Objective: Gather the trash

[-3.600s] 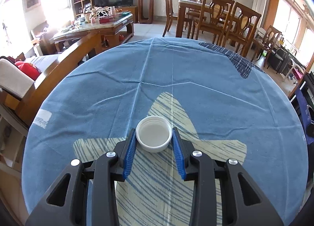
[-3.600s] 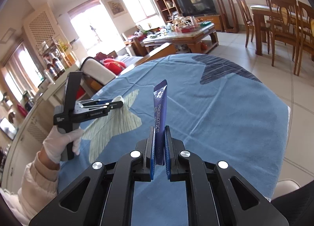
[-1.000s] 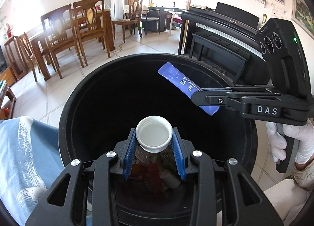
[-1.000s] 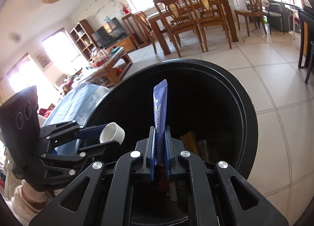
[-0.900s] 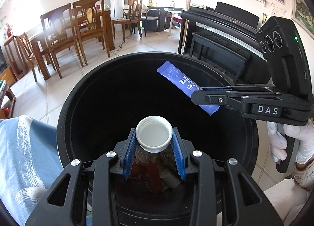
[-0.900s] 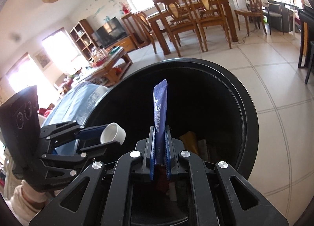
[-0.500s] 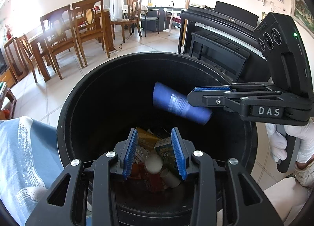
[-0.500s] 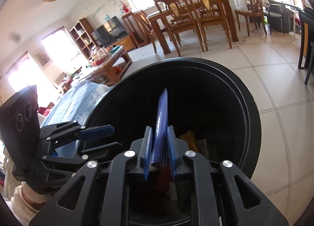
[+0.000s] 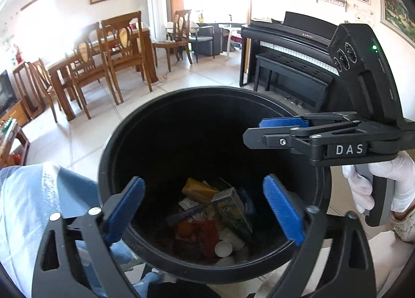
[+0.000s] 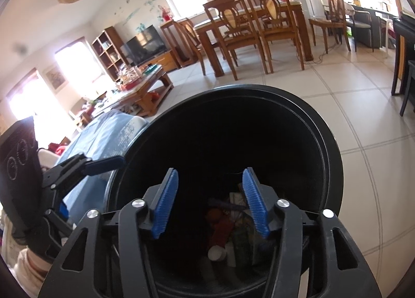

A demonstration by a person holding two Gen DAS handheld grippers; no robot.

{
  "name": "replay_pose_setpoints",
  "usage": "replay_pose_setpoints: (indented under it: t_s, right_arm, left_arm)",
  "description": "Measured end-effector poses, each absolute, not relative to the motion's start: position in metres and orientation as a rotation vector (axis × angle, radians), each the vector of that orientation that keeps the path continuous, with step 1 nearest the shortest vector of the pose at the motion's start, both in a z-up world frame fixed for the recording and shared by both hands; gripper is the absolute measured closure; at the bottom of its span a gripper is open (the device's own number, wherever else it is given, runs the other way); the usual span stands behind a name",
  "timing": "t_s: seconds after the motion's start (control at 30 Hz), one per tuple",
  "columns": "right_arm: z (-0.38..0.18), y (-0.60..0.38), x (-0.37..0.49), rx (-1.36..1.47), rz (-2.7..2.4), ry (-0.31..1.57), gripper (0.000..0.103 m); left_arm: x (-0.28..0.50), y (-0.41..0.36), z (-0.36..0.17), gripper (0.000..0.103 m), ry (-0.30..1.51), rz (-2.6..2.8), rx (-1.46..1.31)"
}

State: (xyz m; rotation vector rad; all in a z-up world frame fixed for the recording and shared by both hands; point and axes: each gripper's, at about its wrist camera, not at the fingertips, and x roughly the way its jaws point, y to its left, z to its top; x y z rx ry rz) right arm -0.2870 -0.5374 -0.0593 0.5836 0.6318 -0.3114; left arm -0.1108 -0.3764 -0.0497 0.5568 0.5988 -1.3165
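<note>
Both your left gripper [image 9: 205, 210] and right gripper [image 10: 211, 204] hang wide open and empty over the black bin [image 9: 116, 147], trash [image 9: 220, 215] on its bottom; remaining pickups unseen here.

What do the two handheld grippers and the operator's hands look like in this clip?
Both grippers are matte black plastic with triangular cut-outs, silver screws and ribbed blue pads on the jaws. The left gripper and right gripper match. From the left camera, the right one's side reads "DAS" in white, and its upright black housing carries round dials and a green light. The right hand wears a white glove.
</note>
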Motion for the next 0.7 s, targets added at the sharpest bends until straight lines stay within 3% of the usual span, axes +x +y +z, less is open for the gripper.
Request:
replay_pose_setpoints:
  t_s: [0.1,0.3,0.47,0.7]
  right_arm:
    - [-0.059,-0.536,-0.283,0.584,-0.311,0.636,0.048]
    - [-0.055,-0.533,-0.274,0.583,-0.329,0.633,0.028]
    - [-0.051,-0.525,-0.259,0.572,-0.324,0.639,0.019]
    - [-0.049,-0.504,-0.234,0.547,-0.292,0.658,0.015]
  left_arm:
    - [-0.108,-0.371,-0.047,0.005,0.599,-1.298,0.541]
    - [-0.095,-0.362,-0.046,0.005,0.632,-1.259,0.506]
    - [-0.083,-0.343,-0.043,0.005,0.659,-1.232,0.447]
    - [-0.064,-0.309,-0.037,0.005,0.675,-1.167,0.378]
